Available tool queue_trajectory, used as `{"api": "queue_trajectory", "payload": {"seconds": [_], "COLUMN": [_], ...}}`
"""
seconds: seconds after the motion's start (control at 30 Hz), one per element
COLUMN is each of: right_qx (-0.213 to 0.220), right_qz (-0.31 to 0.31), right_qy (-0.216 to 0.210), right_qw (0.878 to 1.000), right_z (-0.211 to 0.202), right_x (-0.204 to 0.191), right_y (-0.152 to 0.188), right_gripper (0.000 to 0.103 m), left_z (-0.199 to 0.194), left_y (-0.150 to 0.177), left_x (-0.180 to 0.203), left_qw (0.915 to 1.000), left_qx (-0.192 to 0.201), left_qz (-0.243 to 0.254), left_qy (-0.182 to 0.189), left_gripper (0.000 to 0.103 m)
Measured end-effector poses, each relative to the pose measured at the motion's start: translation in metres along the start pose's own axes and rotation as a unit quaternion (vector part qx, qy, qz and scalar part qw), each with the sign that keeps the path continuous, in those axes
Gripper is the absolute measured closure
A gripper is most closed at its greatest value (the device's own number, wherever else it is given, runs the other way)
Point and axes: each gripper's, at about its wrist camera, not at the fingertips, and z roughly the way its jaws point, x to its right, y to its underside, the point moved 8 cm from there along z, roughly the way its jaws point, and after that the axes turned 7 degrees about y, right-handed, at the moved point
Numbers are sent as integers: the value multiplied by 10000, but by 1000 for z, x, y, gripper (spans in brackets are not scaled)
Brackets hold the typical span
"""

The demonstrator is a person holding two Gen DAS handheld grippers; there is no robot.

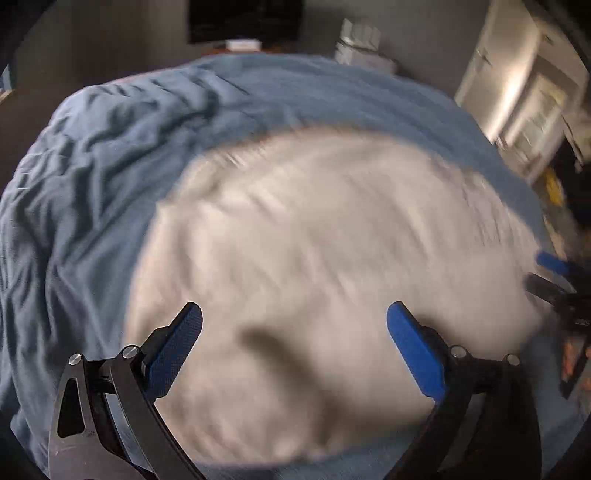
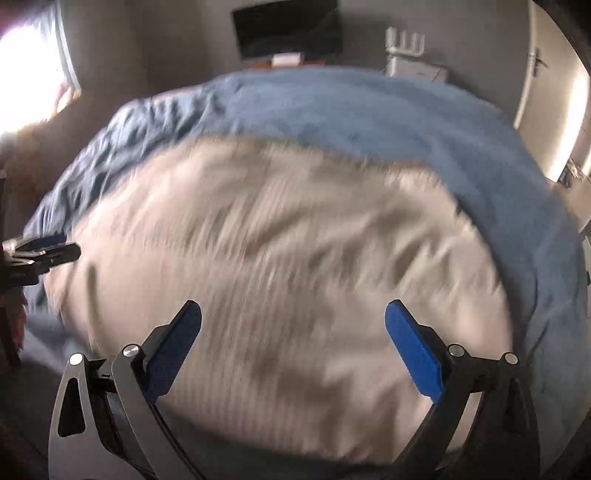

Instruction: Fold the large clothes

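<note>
Your left tongs are spread wide with nothing between the blue pads, and they hang over the near part of a pale garment that lies spread on the blue bedspread. The cloth fills most of the left wrist view, reaching from under the pads out toward the far half of the bed, and it is too blurred for you to make out seams or sleeves. Your right tongs are likewise wide apart and hold nothing; the same garment runs below and ahead of them, with its near edge under the fingers and its far edge well short of the bed's far side. In the left wrist view you can see the right tongs at the garment's right edge, and in the right wrist view the left tongs sit at its left edge, so the cloth lies between your two tools. Whether either tool touches the cloth cannot be told. Past the bedspread a dark screen stands against the far wall, with a door to the right
</note>
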Motion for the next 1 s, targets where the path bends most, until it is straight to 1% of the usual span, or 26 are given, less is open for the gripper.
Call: {"api": "queue_trajectory", "payload": {"seconds": [0.03,0.07,0.1,0.17,0.2,0.23,0.27,0.3,0.33,0.37,0.4,0.43,0.47,0.53,0.57,0.63,0.67,0.73,0.77,0.87,0.97,1.0], "right_qx": [-94,-113,-119,-143,-209,-297,-468,-586,-708,-812,-808,-707,-511,-131,66,322,458,612,693,758,506,300], "right_qz": [-12,51,90,224,480,806,1356,1722,2143,2600,2735,2724,2544,2078,1782,1375,1163,847,673,336,435,566], "right_qy": [70,63,167,501,720,831,967,1039,1059,952,944,1049,1181,1236,1243,1159,1025,902,823,778,836,846], "right_qw": [9999,9999,9997,9984,9960,9928,9849,9778,9684,9575,9538,9538,9585,9702,9761,9832,9868,9904,9919,9935,9943,9944], "right_z": [3,5,5,-2,-5,-7,-10,-12,-14,-16,-19,-26,-38,-59,-70,-84,-93,-107,-112,-118,-113,-105], "right_x": [2,8,18,43,64,84,110,126,142,155,158,158,151,128,111,84,64,35,20,-7,-3,1], "right_y": [11,21,28,39,46,54,64,73,82,92,96,97,93,85,81,75,74,77,80,85,102,108], "right_gripper": [8,8,8,8,8,8,8,8,7,7,7,7,7,7,7,8,8,8,8,8,8,8], "left_z": [4,7,7,2,-2,-4,-8,-11,-14,-19,-23,-27,-33,-47,-53,-63,-66,-68,-67,-66,-58,-54], "left_y": [8,20,26,43,49,54,59,64,65,67,71,76,78,79,80,82,84,90,91,98,107,114], "left_x": [1,-1,-6,-31,-40,-47,-56,-62,-67,-73,-76,-77,-75,-64,-55,-35,-24,-4,1,17,22,26], "left_qw": [9999,9998,9998,9987,9976,9966,9945,9920,9902,9879,9850,9821,9816,9847,9871,9911,9928,9953,9958,9965,9964,9968], "left_qx": [-87,-154,-172,-143,-126,-132,-139,-141,-134,-126,-138,-111,-42,175,269,405,434,411,416,439,309,183], "left_qz": [75,51,-48,-482,-662,-796,-1015,-1236,-1373,-1529,-1693,-1858,-1886,-1699,-1527,-1171,-995,-742,-692,-664,-786,-768], "left_qy": [-80,-92,-82,-117,-161,-191,-223,-210,-224,-245,-299,-286,-296,-348,-403,-479,-512,-463,-426,-252,-111,-142], "left_gripper": [7,6,6,6,6,6,6,6,7,7,7,7,7,7,7,7,7,7,7,7,7,7]}}
